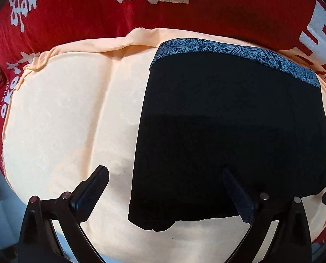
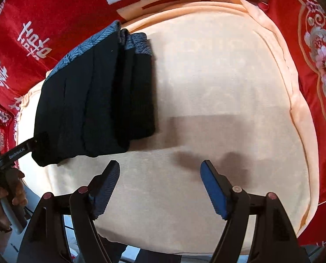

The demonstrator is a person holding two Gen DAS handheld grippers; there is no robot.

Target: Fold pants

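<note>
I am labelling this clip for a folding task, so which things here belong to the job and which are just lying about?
Belongs to the job:
- black pants, folded into a stack with the patterned waistband on top
- left tool, open, over the pants' near edge
- right tool, open, beside the pants

Just lying about:
- peach cloth under the pants
- red blanket with white characters

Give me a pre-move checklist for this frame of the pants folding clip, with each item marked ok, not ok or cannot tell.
1. Left gripper jaws open, holding nothing: ok.
2. Right gripper jaws open, over bare cream cloth, off the garment: ok.
3. Black pants folded into a compact stack: ok.
4. Patterned waistband at the far end, layers roughly aligned in the right wrist view: ok.
5. Pants fully on the cream cloth, not hanging onto the red bedspread: ok.
6. Underside layers smooth: cannot tell.
</note>
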